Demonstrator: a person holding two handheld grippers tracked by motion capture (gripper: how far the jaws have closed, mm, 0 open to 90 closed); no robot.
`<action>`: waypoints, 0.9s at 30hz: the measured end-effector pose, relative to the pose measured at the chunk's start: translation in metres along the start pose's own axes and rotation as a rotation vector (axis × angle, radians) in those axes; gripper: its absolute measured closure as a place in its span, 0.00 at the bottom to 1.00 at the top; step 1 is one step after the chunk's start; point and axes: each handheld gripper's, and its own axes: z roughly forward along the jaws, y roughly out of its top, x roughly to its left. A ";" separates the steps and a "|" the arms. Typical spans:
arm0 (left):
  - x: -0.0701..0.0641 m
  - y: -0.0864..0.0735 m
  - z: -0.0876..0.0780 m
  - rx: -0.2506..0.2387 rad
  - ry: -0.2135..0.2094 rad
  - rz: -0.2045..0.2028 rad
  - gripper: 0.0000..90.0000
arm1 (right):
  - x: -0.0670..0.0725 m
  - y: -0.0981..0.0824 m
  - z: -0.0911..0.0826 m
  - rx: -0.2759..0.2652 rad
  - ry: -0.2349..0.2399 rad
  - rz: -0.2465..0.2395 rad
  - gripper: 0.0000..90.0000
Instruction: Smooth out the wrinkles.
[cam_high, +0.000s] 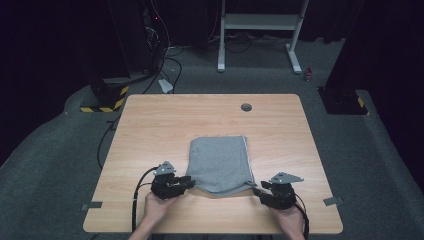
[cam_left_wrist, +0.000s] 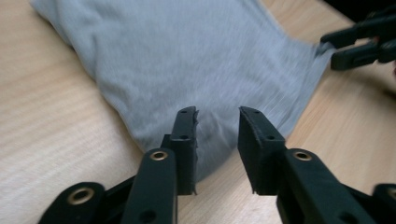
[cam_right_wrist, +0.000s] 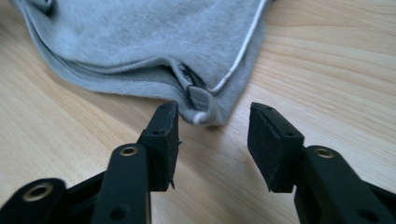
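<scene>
The folded grey cotton garment (cam_high: 220, 164) lies mid-frame on the wooden bench (cam_high: 150, 125) — left gripper (cam_high: 187, 182) and right gripper (cam_high: 258, 190), both released, flank its lower corners.

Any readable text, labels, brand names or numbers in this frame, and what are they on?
None can be read.
The folded grey garment shows white piping and a zip end, no print or tag text.
The wooden table carries no lettering.
The yellow-black hazard stripes on the floor are a pattern, not words.

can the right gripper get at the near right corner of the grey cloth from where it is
Probably yes. The right gripper has open jaws pointing straight at the corner of the grey cloth, which lies flat on the table just ahead, with nothing in between.
</scene>
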 end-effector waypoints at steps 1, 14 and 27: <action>0.000 0.003 -0.003 -0.021 -0.001 -0.011 0.70 | -0.002 0.000 -0.004 -0.006 -0.002 0.011 0.57; -0.013 0.011 0.054 0.137 0.087 0.126 0.64 | 0.023 0.039 0.034 -0.037 -0.052 0.006 0.89; -0.012 -0.011 0.033 0.169 0.160 0.141 0.59 | 0.030 0.017 0.033 0.044 -0.110 -0.094 0.64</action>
